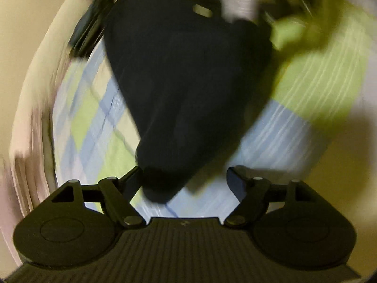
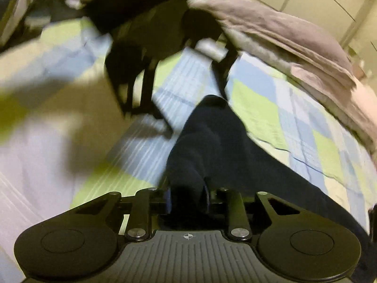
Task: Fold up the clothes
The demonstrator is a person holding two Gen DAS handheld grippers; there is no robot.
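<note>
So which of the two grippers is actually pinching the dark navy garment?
The right gripper: its jaws are closed on the dark navy garment. The left gripper is open, the cloth lying loose between its fingers.

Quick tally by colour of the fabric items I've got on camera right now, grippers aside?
Dark navy: 1, the garment pinched in the right gripper
Checked green, blue and white: 1, the bedspread
Grey-lilac: 1, the folded blanket at the bed's far edge
Total: 3
</note>
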